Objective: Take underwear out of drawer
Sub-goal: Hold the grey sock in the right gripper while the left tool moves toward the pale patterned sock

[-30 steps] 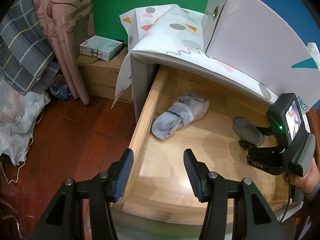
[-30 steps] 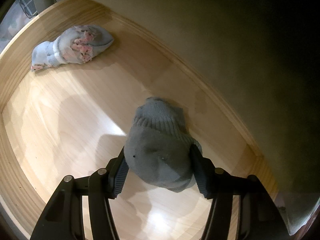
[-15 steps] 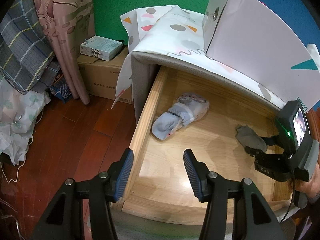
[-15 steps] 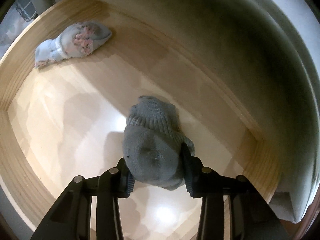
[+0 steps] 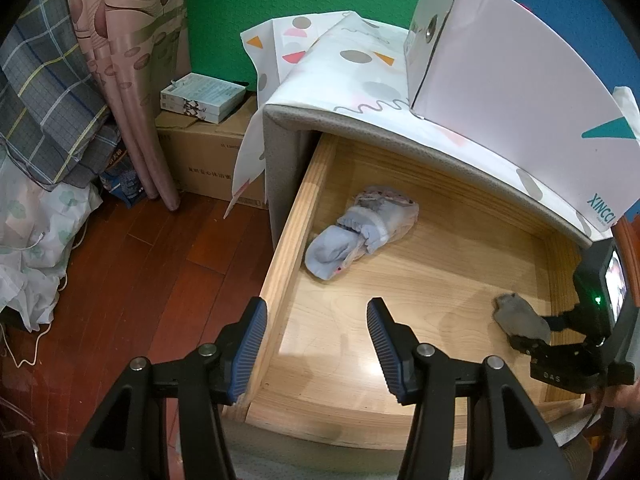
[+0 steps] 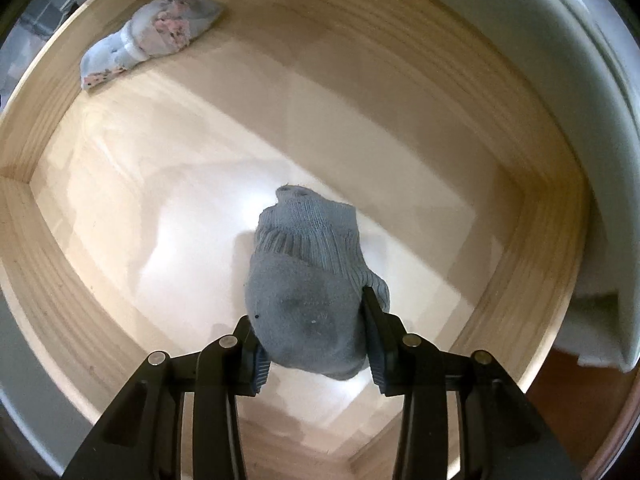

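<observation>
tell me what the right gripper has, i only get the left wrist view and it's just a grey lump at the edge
Observer: The right gripper is shut on a rolled grey sock, pinched at its lower end.
Operator: is the sock off the drawer floor
Observer: It looks so, though I can't be sure; the cuff end hangs free over the drawer floor near the right front corner.
Operator: anything else left in there
Observer: One pale blue bundle with a pink patch lies by the far left wall; the left gripper is open with nothing between its fingers.
</observation>
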Available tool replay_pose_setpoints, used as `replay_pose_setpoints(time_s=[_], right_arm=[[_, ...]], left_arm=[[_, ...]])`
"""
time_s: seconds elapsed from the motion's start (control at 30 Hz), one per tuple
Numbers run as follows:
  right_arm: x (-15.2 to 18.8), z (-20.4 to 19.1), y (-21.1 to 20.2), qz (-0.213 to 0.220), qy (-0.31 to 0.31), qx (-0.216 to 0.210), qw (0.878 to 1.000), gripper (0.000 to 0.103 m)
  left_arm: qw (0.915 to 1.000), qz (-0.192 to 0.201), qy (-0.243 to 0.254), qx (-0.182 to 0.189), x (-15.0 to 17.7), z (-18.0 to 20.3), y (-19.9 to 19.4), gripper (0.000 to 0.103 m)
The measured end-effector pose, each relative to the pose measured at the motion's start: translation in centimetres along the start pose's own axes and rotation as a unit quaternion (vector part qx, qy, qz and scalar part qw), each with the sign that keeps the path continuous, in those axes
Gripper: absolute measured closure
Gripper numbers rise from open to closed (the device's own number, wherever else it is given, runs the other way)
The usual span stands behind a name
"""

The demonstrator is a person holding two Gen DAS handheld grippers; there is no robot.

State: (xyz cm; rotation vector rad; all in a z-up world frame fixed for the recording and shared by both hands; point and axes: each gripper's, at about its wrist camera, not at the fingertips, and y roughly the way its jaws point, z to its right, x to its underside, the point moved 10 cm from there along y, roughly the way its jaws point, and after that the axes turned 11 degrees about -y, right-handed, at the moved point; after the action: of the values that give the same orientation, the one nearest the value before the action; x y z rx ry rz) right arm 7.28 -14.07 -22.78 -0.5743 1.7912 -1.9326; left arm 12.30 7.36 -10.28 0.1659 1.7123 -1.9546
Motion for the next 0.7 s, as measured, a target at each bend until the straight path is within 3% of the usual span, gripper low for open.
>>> replay_pose_setpoints(time_s=[0.37,0.7], right_arm=[[3.5,2.1,0.9,-0.051,0.087,-0.029,0.994,0.067],[5.2,2.5,1.0,-0.090,0.178,-0.057,0.978,0.067]], left_arm=[[1.0000,0.001,0.003,-0.001,0.0,-0.1,-0.2,0.050],[0.9999,0.001,0.010,-0.007,0.1,-0.2,-0.1,0.050]])
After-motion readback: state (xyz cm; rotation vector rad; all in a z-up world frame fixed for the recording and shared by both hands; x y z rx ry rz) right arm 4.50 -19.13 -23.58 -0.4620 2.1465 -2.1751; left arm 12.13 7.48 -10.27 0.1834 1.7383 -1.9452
